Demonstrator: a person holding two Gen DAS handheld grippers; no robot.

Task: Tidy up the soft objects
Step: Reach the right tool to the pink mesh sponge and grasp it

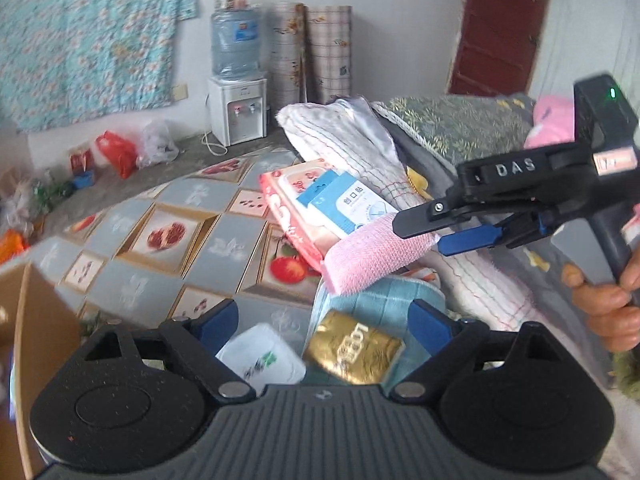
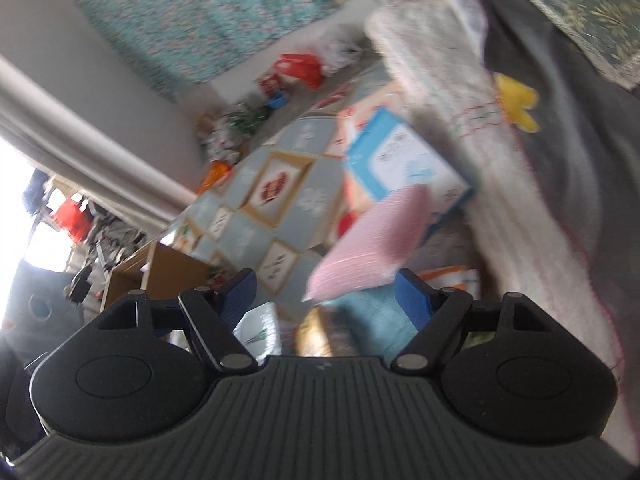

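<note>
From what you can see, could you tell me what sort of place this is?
Probably a lived-in room at home: a water dispenser by the wall, folded bedding piled up, and a patterned floor mat.

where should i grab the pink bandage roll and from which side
Take the pink bandage roll across its round middle, coming from above. It lies on its side, tilted on the teal towel, leaning on the blue and white box, so the curved flanks are free. The right hand-held gripper, jaws open, hovers at its upper end, probably best placed.
</note>
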